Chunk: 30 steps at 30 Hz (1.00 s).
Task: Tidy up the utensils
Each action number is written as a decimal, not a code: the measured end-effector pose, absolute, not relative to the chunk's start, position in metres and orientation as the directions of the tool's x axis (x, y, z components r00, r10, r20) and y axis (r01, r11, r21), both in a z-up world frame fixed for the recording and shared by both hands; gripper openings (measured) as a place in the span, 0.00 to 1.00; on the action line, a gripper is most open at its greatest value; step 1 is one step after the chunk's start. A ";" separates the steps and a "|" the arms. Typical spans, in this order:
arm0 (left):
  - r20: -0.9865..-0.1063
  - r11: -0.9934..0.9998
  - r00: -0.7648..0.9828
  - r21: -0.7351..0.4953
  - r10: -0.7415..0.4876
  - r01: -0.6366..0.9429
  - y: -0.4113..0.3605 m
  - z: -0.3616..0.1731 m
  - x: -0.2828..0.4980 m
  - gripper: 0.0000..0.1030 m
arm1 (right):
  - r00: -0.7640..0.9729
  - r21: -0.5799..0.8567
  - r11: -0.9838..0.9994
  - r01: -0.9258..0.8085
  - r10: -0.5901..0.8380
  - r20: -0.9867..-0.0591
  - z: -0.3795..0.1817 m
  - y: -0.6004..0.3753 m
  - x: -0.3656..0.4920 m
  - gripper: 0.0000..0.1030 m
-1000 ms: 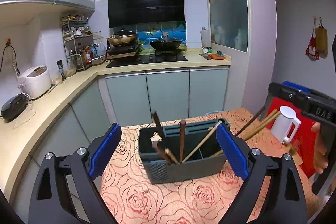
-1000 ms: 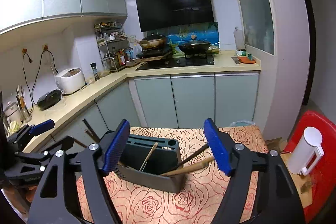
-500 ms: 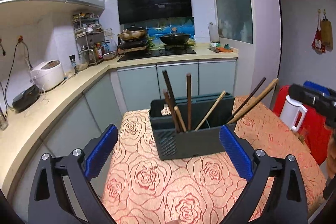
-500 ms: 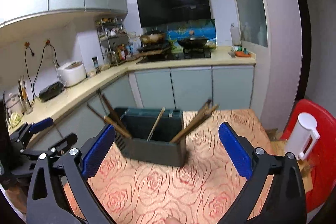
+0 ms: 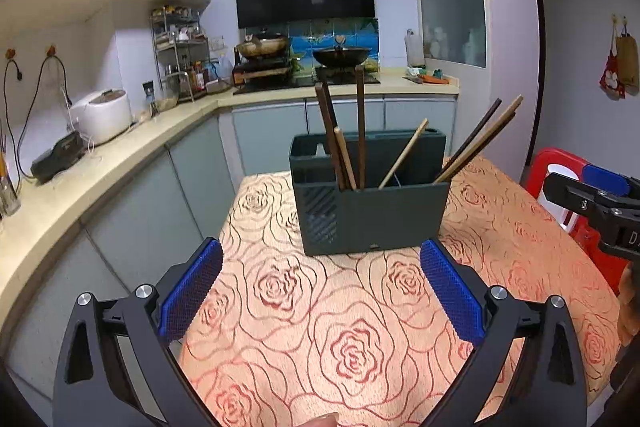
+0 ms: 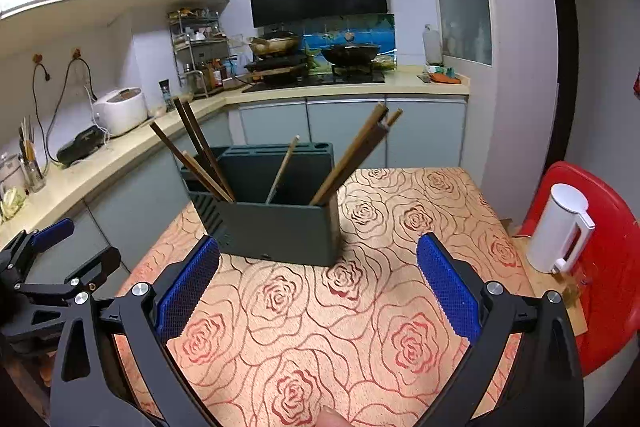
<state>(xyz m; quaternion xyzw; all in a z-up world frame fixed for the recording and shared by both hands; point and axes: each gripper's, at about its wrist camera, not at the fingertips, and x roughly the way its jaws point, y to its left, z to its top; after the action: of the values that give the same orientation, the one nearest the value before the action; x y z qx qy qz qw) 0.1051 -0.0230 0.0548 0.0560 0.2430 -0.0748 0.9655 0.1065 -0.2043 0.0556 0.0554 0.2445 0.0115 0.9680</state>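
A dark green utensil holder [image 5: 372, 203] [image 6: 276, 211] stands on the rose-patterned tablecloth [image 5: 344, 327]. Several wooden chopsticks [image 5: 344, 139] lean in its left compartment, one light stick [image 5: 404, 153] in the middle, and a few [image 5: 478, 139] slant out at its right end. In the right wrist view the same sticks fan out left [image 6: 196, 155] and right [image 6: 356, 155]. My left gripper [image 5: 320, 291] is open with nothing between its blue pads, short of the holder. My right gripper [image 6: 318, 287] is open too, empty, also short of the holder. The left gripper [image 6: 52, 267] shows at the right view's left edge.
A white kettle [image 6: 560, 227] stands on a red stool [image 6: 612, 267] to the table's right. Beyond the table runs an L-shaped counter [image 5: 120, 155] with a rice cooker [image 5: 100, 115], a spice rack and a stove with pans [image 5: 340, 57]. The table's left edge drops beside the cabinets.
Both grippers have drawn back from the holder and sunk lower; the holder now sits further ahead in both views. The right gripper's jaws have widened since the earliest frame.
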 end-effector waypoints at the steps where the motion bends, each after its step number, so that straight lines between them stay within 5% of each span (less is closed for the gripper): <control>1: -0.479 0.983 0.870 0.068 -0.116 0.169 -0.022 0.054 0.105 0.93 | 0.882 0.105 0.994 0.010 0.040 -0.470 0.054 -0.204 0.104 0.93; 30: -0.386 0.988 0.917 0.069 -0.099 0.136 -0.019 0.044 0.085 0.93 | 0.896 0.047 0.999 0.018 0.005 -0.444 0.027 -0.178 0.082 0.93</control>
<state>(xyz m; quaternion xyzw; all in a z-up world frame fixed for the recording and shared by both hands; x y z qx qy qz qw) 0.0851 -0.0194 0.0436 0.0474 0.1944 -0.0600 0.9779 0.0819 -0.1784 0.0268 0.0251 0.2279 -0.0032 0.9734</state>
